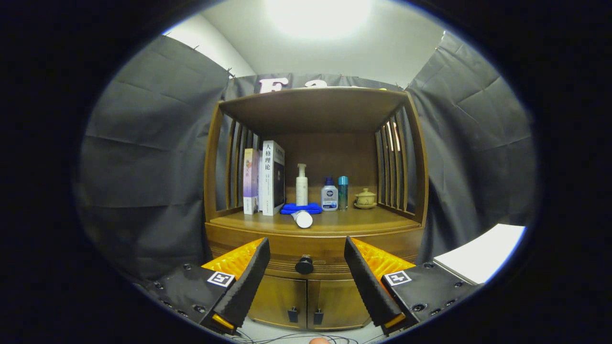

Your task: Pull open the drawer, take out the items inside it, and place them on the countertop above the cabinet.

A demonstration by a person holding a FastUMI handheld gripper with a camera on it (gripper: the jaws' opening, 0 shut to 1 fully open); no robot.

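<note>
Drawer [313,253] closed, black knob [304,264] at its front centre. Fingers [248,282] spread wide, empty, touching nothing, knob beyond and between them. White tube [302,219] lies near bench [373,220] front edge.

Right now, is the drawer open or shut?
Shut: the drawer front sits flush with the cabinet, its knob ahead between the open gripper fingers, untouched.
</note>
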